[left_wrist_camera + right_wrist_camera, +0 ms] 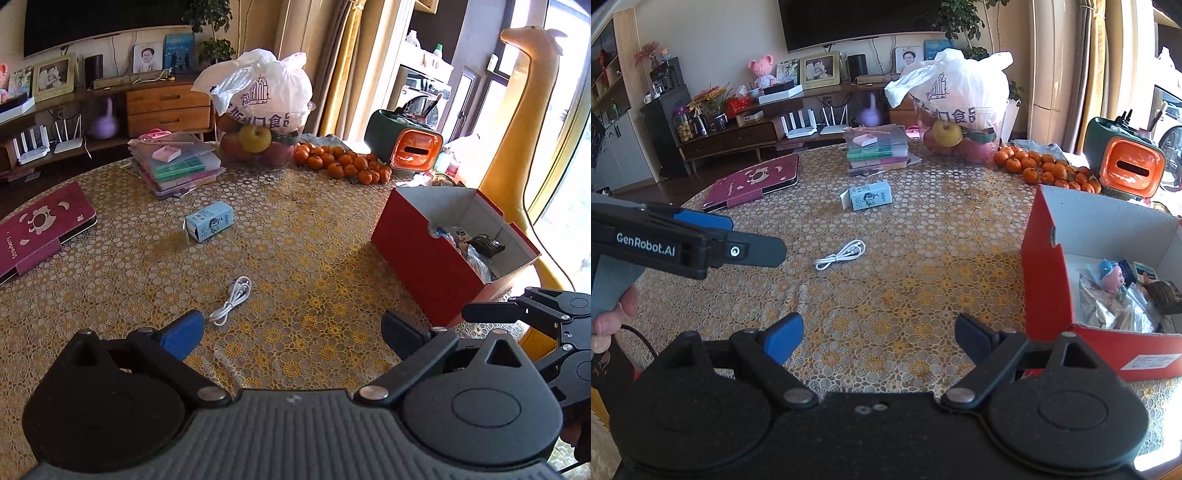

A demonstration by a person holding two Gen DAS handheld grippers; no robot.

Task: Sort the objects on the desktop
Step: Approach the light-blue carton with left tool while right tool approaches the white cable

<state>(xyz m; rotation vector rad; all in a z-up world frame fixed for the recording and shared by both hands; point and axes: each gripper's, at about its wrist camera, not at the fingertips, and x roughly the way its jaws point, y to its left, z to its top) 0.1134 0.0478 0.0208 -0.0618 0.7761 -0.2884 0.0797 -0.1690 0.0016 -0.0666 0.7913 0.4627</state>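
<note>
sunlit living room, patterned bench (314, 236). white cable (232, 301) lay coiled mid-bench, blue carton (209, 222) beyond, red box (436, 258) on the right. left gripper (291, 332) and right gripper (877, 336) hovered with jaws wide, empty. best dropped square over the coil, pinched at its bundled middle.

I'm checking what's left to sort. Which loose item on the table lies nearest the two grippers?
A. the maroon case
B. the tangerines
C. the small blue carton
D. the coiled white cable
D: the coiled white cable lies just ahead of the left gripper, nearer than the blue carton.
</note>
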